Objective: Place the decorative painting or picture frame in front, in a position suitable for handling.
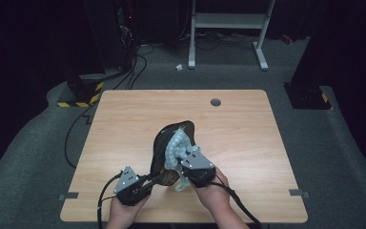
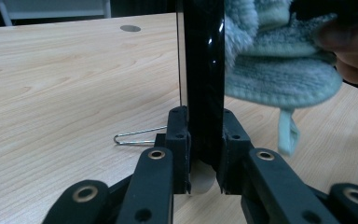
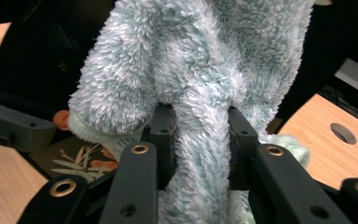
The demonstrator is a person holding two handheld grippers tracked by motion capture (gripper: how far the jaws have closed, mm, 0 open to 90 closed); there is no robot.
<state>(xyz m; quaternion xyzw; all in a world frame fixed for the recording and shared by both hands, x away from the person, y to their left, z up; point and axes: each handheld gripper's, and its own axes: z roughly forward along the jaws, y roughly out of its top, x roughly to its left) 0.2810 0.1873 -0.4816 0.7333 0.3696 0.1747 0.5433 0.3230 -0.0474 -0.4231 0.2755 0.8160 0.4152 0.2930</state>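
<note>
A glossy black plate [image 1: 164,143] with an orange leaf pattern stands on edge, tilted, near the table's front middle. My left gripper [image 1: 148,180] is shut on its lower rim; in the left gripper view the dark rim [image 2: 205,70] rises straight up between the pads [image 2: 179,140]. My right gripper [image 1: 187,164] is shut on a fluffy pale blue cloth [image 1: 177,149] that lies against the plate's face. In the right gripper view a fold of that cloth [image 3: 200,74] is squeezed between the pads [image 3: 161,135], with the plate's leaf pattern [image 3: 81,161] behind at lower left.
The wooden table [image 1: 124,119] has a round cable hole [image 1: 215,101] at its far side. A thin wire clip [image 2: 137,135] lies on the wood just left of my left gripper. Cables and a white desk frame [image 1: 228,28] stand on the floor beyond.
</note>
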